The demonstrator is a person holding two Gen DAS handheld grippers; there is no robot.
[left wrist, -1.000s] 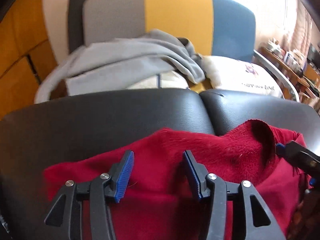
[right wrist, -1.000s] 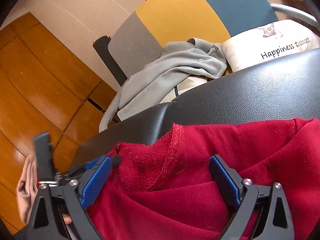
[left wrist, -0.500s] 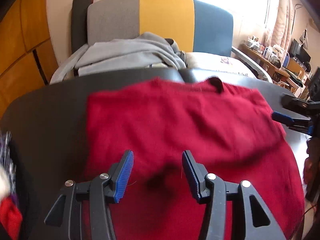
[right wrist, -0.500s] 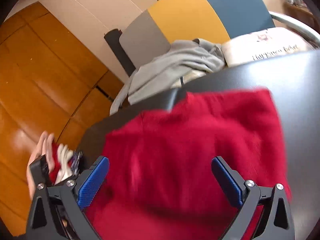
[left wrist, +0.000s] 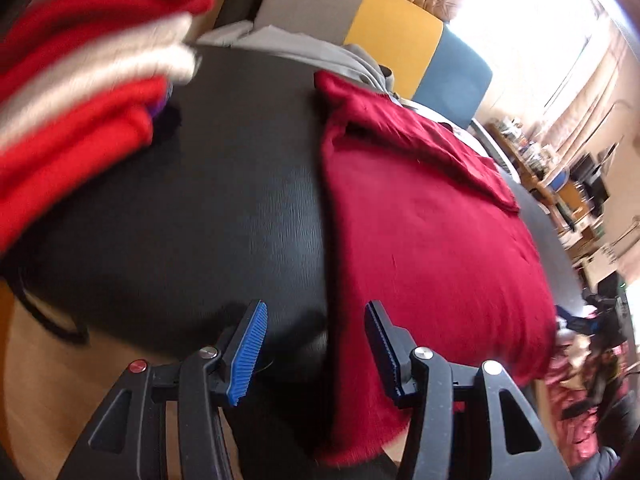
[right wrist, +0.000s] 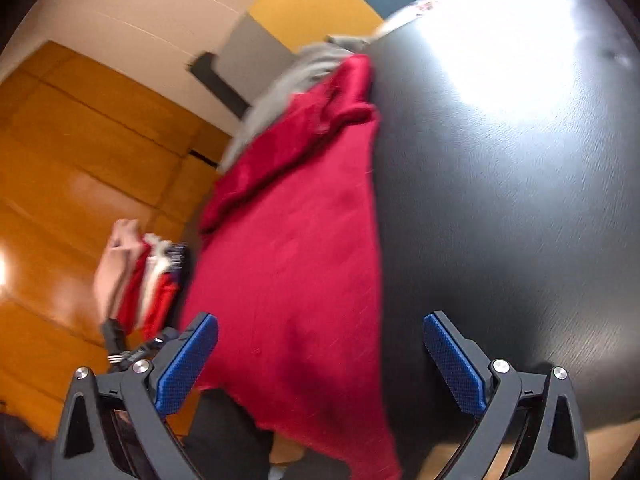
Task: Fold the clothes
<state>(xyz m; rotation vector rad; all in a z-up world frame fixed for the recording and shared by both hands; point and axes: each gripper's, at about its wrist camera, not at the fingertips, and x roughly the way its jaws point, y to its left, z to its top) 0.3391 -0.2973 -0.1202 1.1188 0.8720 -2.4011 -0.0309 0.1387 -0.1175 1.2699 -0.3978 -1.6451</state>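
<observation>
A dark red fleece garment [left wrist: 424, 232] lies spread flat on the black leather surface [left wrist: 224, 208], its near hem hanging over the front edge. My left gripper [left wrist: 314, 350] is open above the garment's left near edge, holding nothing. In the right wrist view the same garment [right wrist: 296, 264] runs away from me, with a folded band at its far end. My right gripper [right wrist: 320, 364] is open wide over the garment's near right corner, with nothing between its fingers.
A stack of folded red and cream clothes [left wrist: 80, 92] sits at the left end of the black surface. A grey garment [left wrist: 304, 52] lies behind, on a grey, yellow and blue chair [left wrist: 384, 36]. Orange wood panelling [right wrist: 80, 184] is at the left.
Both grippers have pulled back from the far edge to the garment's near edge. The red garment, bunched a second ago, now lies spread flat. Both views have swung sideways.
</observation>
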